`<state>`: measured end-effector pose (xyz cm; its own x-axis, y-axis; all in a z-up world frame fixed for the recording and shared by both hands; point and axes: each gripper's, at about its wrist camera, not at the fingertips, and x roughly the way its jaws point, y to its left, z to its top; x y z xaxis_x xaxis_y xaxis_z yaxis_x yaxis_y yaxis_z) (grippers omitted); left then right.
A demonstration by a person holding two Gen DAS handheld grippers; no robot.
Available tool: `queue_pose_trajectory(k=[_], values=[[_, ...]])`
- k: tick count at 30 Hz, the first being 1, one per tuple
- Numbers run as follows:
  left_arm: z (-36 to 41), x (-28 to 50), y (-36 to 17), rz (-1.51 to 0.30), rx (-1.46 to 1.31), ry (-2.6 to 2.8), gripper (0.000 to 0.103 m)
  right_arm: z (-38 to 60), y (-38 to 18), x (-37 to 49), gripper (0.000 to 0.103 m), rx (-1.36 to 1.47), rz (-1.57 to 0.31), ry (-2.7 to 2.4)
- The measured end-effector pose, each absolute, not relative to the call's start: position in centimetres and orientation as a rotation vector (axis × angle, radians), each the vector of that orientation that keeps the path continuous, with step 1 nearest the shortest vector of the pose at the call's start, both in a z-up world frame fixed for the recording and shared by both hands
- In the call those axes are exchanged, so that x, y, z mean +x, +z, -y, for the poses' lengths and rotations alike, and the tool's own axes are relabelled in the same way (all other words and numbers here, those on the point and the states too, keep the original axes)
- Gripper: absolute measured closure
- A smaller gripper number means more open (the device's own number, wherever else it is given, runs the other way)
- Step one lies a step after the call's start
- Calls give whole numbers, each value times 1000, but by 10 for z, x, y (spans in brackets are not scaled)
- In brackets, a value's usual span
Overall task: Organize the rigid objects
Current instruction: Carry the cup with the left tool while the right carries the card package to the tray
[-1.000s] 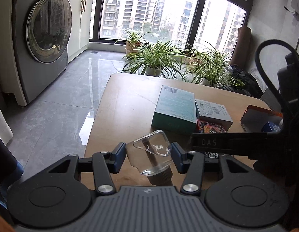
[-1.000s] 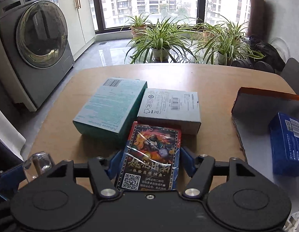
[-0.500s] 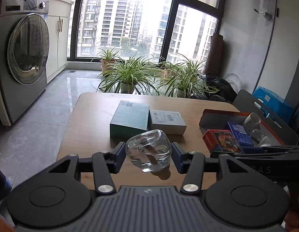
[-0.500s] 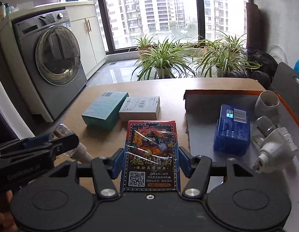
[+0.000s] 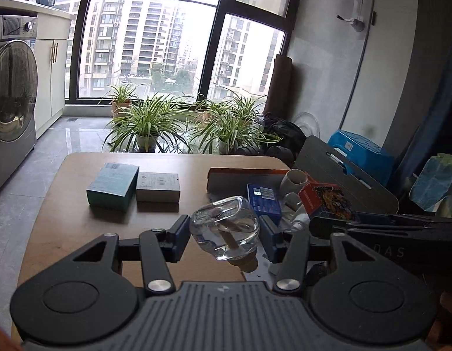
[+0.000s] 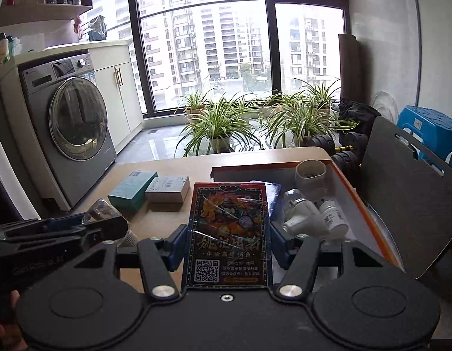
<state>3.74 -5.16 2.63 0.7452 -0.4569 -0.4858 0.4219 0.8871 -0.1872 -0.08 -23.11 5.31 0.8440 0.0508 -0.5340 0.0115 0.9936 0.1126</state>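
Observation:
My left gripper (image 5: 224, 238) is shut on a clear glass bottle (image 5: 226, 228) with a cork stopper, held tilted above the table's right part. My right gripper (image 6: 227, 242) is shut on a red card box (image 6: 229, 234) with a QR code, held over the near side of an orange-edged tray (image 6: 369, 204). In the left wrist view that card box (image 5: 326, 197) and the right gripper (image 5: 354, 228) hang to the right of the bottle. The tray holds a blue box (image 5: 263, 199), a white cup (image 6: 310, 178) and white plastic bottles (image 6: 316, 216).
A teal box (image 5: 113, 185) and a grey-white box (image 5: 158, 187) lie side by side on the wooden table (image 5: 79, 219). A dark chair (image 6: 407, 196) stands at the right. Potted plants (image 6: 223, 122) and a washing machine (image 6: 71, 125) lie beyond.
Both grippers moved right and rose with their loads. The card box came up off the table beside the boxes and now hangs over the tray; the bottle hangs close by.

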Motion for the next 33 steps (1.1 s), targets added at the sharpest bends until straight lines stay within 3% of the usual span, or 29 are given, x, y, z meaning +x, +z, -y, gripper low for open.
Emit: queue_pose_trajectory(k=[11, 33], values=[[107, 13, 23, -578, -60, -538, 52, 315, 47, -50, 32, 91, -534, -53], [154, -5, 8, -638, 23, -540, 51, 333, 28, -47, 32, 100, -550, 6]])
